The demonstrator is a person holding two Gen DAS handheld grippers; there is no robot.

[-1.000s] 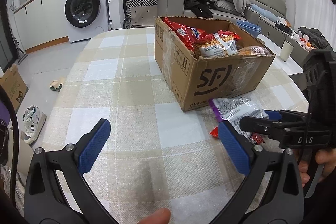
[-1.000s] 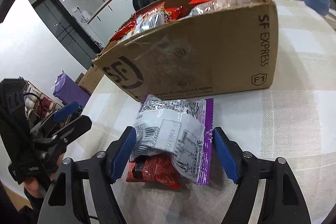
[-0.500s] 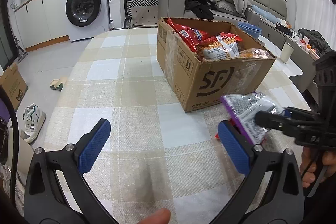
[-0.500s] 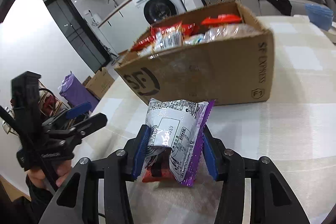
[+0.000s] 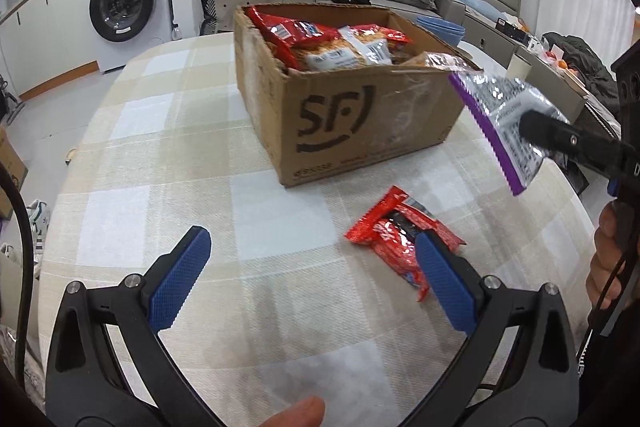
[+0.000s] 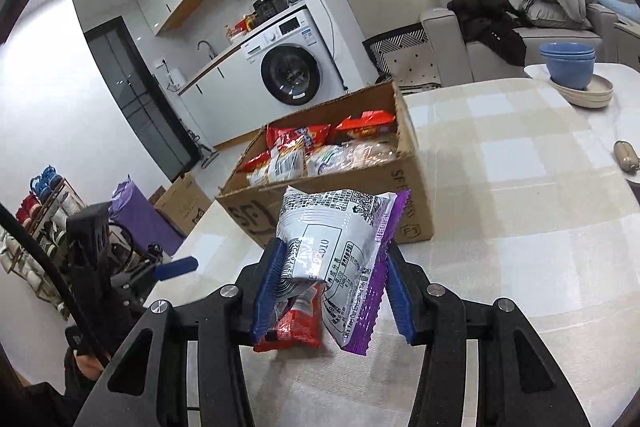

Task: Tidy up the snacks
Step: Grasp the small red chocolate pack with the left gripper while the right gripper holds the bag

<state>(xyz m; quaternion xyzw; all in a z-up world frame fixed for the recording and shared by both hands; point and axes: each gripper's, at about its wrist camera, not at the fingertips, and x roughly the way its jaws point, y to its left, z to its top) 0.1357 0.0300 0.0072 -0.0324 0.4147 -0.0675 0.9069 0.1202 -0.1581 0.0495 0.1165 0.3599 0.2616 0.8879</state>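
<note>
Nearest in the right wrist view, the right gripper (image 6: 332,287) has its blue-padded jaws clenched on the lower part of a silver-and-purple foil snack packet (image 6: 340,247). The packet stands clear of the checked-cloth counter (image 6: 520,247), upright and slightly crumpled where the pads bite, which suits a soft bag: pinched low, its top stays free to be tipped over a rim. In the left wrist view the same packet (image 5: 500,119) hangs in the air just beside the near right corner of the box.

Beneath it, a red crinkled plastic snack packet (image 6: 298,323) lies flat on the counter, not gripped by anything. From the left side that red packet (image 5: 396,239) sits just beyond the left gripper (image 5: 312,279), whose jaws are spread wide and released, hovering low over the cloth. One blue pad overlaps the packet's edge in view; whether it touches I cannot tell. That open, low stance looks like a readiness to take the red packet as the next item.

Farther back stands the open brown cardboard shipping box (image 5: 360,123), already holding several red and pale snack bags, so it appears to be the collecting place. The lifted packet is probably bound for its open top.
</note>
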